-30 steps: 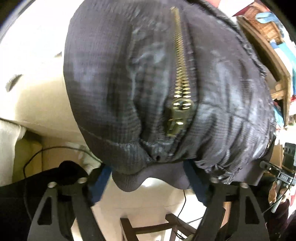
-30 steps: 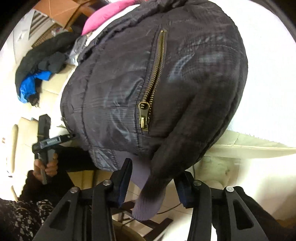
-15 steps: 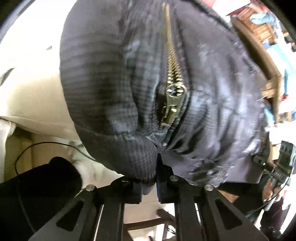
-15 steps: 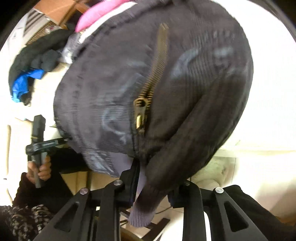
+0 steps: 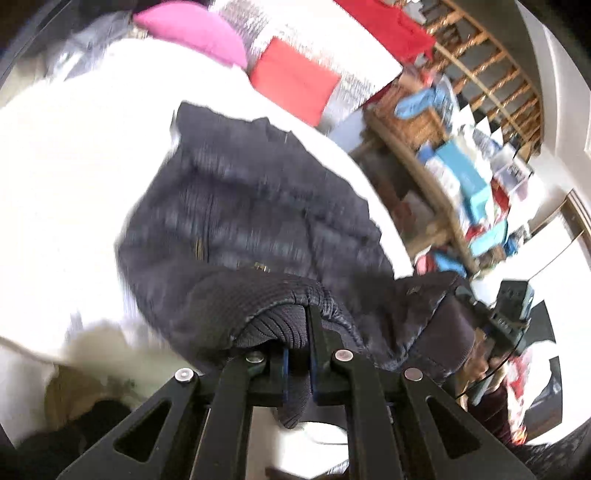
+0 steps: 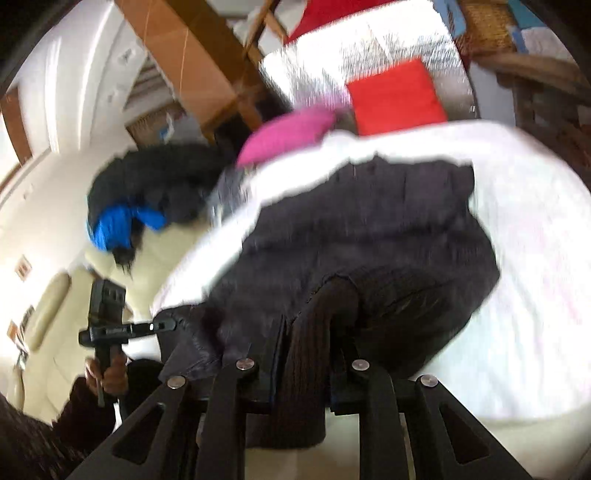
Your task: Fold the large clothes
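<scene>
Scene: a dark quilted jacket (image 5: 258, 206) lies spread on a white bed (image 5: 74, 166), its near hem lifted clear of the cover
Left claw (image 5: 297, 365): clamped on the ribbed hem (image 5: 273, 325), its jaws having just closed on the fabric
Right claw (image 6: 306, 365): gripping the ribbed cuff (image 6: 314, 332) at the other corner, also just closed
Why held so: two corners pinched apart likely let the hem carry over toward the collar for a fold
Background: pink cushion (image 5: 192, 33), red pillow (image 6: 395, 96), cluttered shelves (image 5: 461, 184)

left claw (image 5: 297, 363) | right claw (image 6: 304, 369) | now clamped on jacket (image 5: 258, 221) hem, raised
</scene>
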A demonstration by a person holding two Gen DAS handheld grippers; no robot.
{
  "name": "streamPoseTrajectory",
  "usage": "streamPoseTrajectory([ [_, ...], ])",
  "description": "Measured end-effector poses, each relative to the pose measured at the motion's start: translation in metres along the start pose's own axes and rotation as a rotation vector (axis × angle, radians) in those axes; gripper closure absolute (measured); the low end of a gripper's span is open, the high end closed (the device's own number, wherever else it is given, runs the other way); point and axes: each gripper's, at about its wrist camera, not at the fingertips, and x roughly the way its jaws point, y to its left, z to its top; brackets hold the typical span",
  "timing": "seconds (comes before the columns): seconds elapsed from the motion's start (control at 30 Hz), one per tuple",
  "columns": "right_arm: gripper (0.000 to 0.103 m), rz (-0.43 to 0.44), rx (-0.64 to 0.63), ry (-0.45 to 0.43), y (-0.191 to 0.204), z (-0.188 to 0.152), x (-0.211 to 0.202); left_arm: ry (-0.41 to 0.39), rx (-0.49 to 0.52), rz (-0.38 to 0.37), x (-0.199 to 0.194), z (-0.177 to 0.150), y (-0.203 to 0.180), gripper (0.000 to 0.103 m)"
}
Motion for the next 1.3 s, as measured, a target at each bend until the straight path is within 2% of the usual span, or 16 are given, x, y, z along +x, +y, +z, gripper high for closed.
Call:
streamPoseTrajectory([
  [0.17, 0.087, -0.013, 0.044, -0.166, -0.018, 0.059, -0.002, -0.066, -0.004, 0.007, 0.013, 0.067, -0.011, 0.094],
  [0.2, 0.091, -0.017, 0.051, -0.193, -0.022, 0.067, -0.005, -0.068, -0.003, 0.008, 0.019, 0.076, -0.014, 0.094],
  [0.33, 0.091, -0.013, 0.132, -0.307, -0.051, 0.124, -0.003, -0.061, 0.011, 0.028, 0.059, 0.129, -0.013, 0.094],
  [0.4, 0.091, -0.057, 0.141, -0.298, -0.064, 0.149, 0.007, -0.063, -0.007, 0.039, 0.082, 0.144, -0.008, 0.094],
  [0.5, 0.091, -0.080, 0.203, -0.230, -0.086, 0.158, 0.025, -0.083, -0.072, 0.022, 0.100, 0.148, 0.010, 0.094],
  [0.63, 0.089, -0.107, 0.308, -0.060, -0.113, 0.121, 0.038, -0.094, -0.146, 0.011, 0.112, 0.140, 0.035, 0.094],
  [0.7, 0.085, -0.123, 0.337, -0.014, -0.120, 0.098, 0.031, -0.094, -0.158, 0.012, 0.109, 0.137, 0.041, 0.094],
  [0.77, 0.049, -0.107, 0.364, -0.001, -0.119, 0.068, 0.018, -0.111, -0.154, 0.002, 0.101, 0.136, 0.041, 0.094],
  [0.8, 0.013, -0.114, 0.369, 0.011, -0.115, 0.055, 0.012, -0.121, -0.153, -0.002, 0.099, 0.136, 0.039, 0.094],
  [0.83, 0.007, -0.129, 0.374, 0.013, -0.106, 0.041, 0.004, -0.130, -0.152, -0.003, 0.097, 0.136, 0.037, 0.094],
  [0.9, 0.007, -0.116, 0.375, -0.030, -0.091, 0.023, -0.011, -0.140, -0.147, 0.002, 0.098, 0.134, 0.032, 0.094],
  [1.0, 0.007, -0.078, 0.319, 0.006, -0.056, 0.001, -0.019, -0.153, -0.140, 0.010, 0.099, 0.132, 0.028, 0.094],
  [1.1, 0.007, 0.124, 0.536, 0.086, -0.056, -0.038, -0.006, -0.160, -0.141, 0.004, 0.097, 0.131, 0.028, 0.094],
  [1.17, 0.007, 0.179, 0.644, 0.096, -0.064, -0.058, 0.009, -0.163, -0.140, -0.003, 0.095, 0.129, 0.029, 0.094],
  [1.23, 0.006, 0.174, 0.697, 0.094, -0.072, -0.075, 0.031, -0.163, -0.135, -0.001, 0.093, 0.127, 0.031, 0.094],
  [1.3, 0.006, 0.273, 0.805, 0.038, -0.082, -0.088, 0.054, -0.164, -0.136, 0.001, 0.091, 0.126, 0.034, 0.094],
])
